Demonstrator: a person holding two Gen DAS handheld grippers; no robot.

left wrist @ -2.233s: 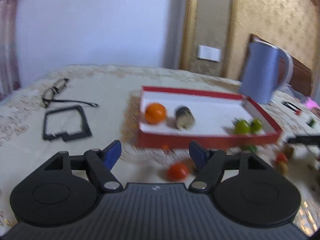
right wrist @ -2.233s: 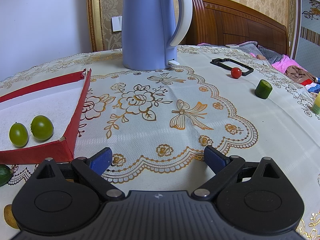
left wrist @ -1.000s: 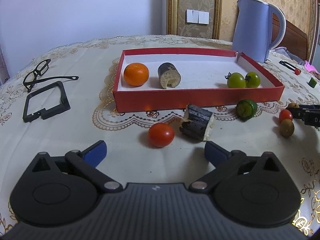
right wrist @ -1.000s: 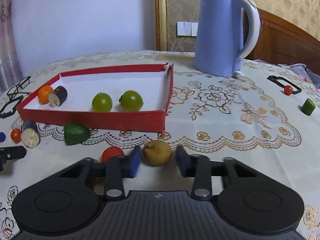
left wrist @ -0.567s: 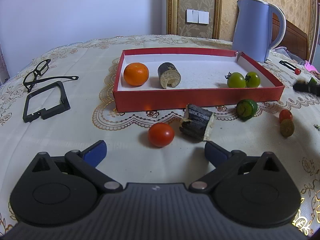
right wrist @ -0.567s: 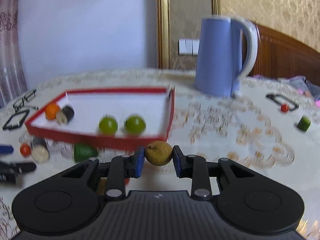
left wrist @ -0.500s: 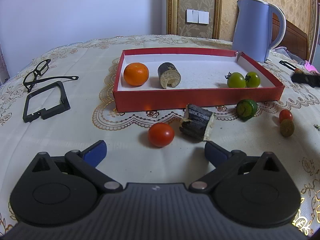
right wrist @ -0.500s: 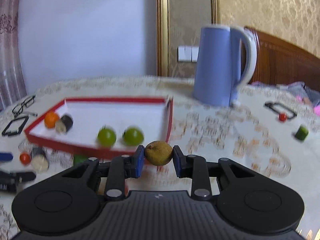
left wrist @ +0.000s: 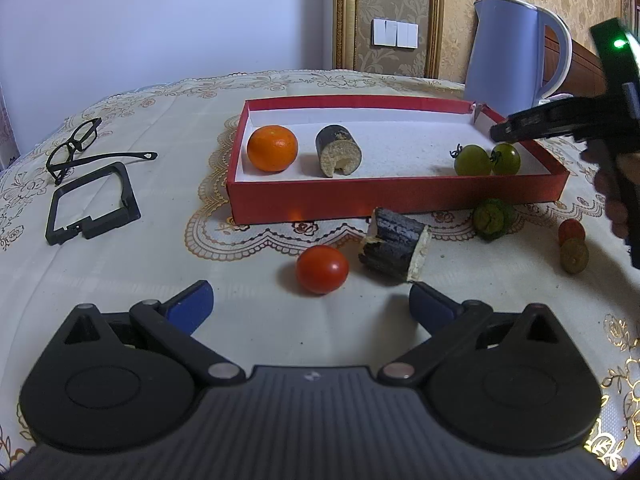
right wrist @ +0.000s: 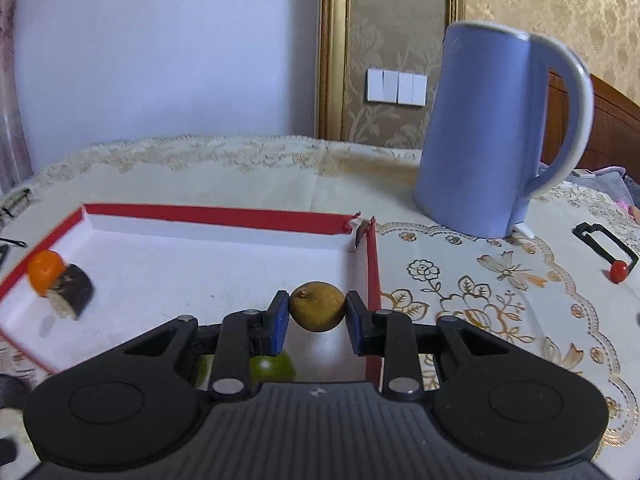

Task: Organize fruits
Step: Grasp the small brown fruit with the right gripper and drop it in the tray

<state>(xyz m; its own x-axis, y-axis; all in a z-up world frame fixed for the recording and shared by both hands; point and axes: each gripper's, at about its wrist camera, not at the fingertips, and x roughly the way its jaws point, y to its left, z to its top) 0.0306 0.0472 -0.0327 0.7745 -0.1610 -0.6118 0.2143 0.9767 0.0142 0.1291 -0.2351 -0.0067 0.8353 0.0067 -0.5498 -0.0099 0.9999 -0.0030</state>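
My right gripper [right wrist: 317, 317] is shut on a small brown fruit [right wrist: 317, 307] and holds it above the right end of the red box [right wrist: 216, 218], over the green tomatoes [right wrist: 272, 366]. In the left wrist view the right gripper [left wrist: 520, 126] reaches over the box's right corner [left wrist: 400, 196]. The box holds an orange [left wrist: 272, 153], a dark cut piece [left wrist: 338, 151] and two green tomatoes [left wrist: 472, 159]. My left gripper [left wrist: 310, 306] is open and empty, low over the cloth just before a red tomato [left wrist: 322, 269] and a dark cut piece [left wrist: 395, 249].
A green fruit [left wrist: 493, 218], a small red tomato [left wrist: 571, 230] and a brown fruit [left wrist: 573, 255] lie on the cloth right of the box. A blue kettle [right wrist: 492, 136] stands behind it. Glasses [left wrist: 76, 148] and a black frame [left wrist: 90, 204] lie left. Another black frame [right wrist: 604, 242] with a red ball [right wrist: 618, 271] lies far right.
My right gripper has carried the brown fruit up and forward, from before the box to over its right end. My left gripper has not moved.
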